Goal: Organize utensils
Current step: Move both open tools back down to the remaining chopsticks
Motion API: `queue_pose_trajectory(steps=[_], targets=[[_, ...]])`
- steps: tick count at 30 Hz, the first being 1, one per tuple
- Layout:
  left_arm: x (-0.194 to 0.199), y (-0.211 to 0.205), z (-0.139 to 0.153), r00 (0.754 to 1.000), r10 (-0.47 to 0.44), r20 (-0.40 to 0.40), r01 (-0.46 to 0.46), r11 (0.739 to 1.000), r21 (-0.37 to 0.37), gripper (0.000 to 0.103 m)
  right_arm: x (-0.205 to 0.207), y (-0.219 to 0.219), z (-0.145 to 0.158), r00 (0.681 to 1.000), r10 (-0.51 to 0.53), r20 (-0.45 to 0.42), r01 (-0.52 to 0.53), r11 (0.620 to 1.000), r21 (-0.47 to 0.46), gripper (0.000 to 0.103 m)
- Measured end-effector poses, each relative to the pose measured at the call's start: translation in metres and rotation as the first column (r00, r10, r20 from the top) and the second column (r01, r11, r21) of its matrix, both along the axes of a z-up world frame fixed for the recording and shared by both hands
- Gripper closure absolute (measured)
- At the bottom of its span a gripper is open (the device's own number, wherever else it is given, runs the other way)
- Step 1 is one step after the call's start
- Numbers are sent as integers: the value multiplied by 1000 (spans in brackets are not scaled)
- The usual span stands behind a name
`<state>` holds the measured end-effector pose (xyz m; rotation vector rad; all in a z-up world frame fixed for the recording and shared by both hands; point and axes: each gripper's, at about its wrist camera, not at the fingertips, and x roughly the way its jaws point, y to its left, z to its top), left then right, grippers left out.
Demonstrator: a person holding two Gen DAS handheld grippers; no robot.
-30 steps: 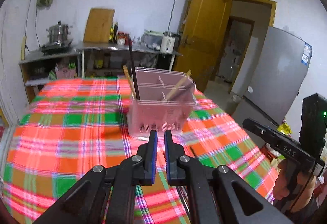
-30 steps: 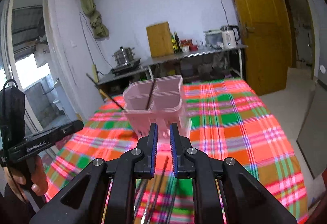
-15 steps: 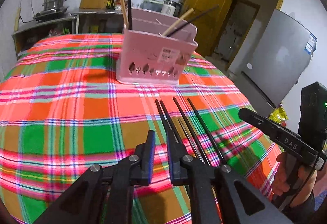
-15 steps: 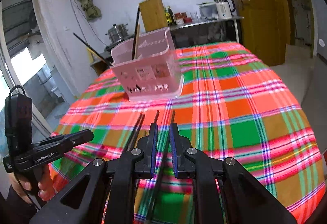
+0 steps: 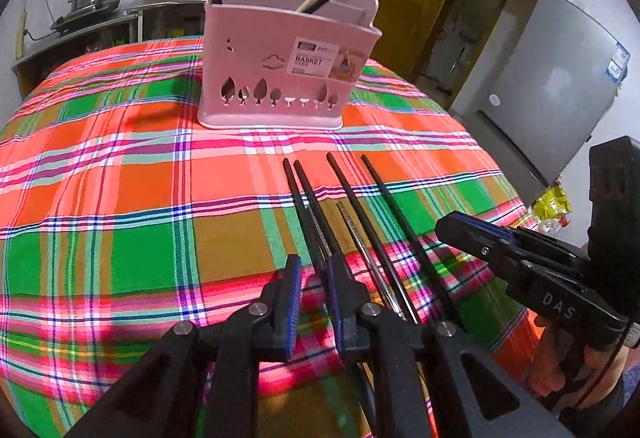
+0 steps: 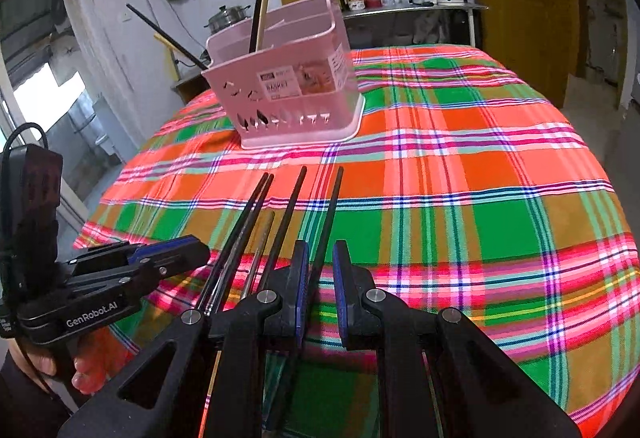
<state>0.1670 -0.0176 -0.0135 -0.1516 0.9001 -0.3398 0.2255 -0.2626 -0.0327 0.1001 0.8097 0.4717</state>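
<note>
Both tongs, left (image 5: 314,274) & right (image 6: 320,258), are being brought down, slightly parted w/ nothing gripped, over loose black chopsticks (image 5: 352,206) lying on the plaid-clothed surface (image 5: 120,198) near the pink plastic basket (image 5: 288,54), so pickup is being set up.

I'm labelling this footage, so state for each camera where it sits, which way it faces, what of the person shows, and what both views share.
Left wrist: on the left gripper, angled down over the chopsticks toward the pink basket; right gripper and hand at right.
Right wrist: on the right gripper, same downward aim; left gripper at left.
Shared: basket, chopsticks, plaid tablecloth.
</note>
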Motion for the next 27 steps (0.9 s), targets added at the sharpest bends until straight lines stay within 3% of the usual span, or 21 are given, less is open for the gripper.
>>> queue_pose_trajectory(steps=[14, 27], targets=[[8, -18, -6, 1000, 18, -4, -18, 995, 97, 87, 10, 11, -9, 999, 13, -43, -15, 999, -34, 91], [9, 24, -5, 997, 74, -30, -71, 994, 88, 90, 23, 14, -12, 997, 4, -79, -9, 998, -61, 91]])
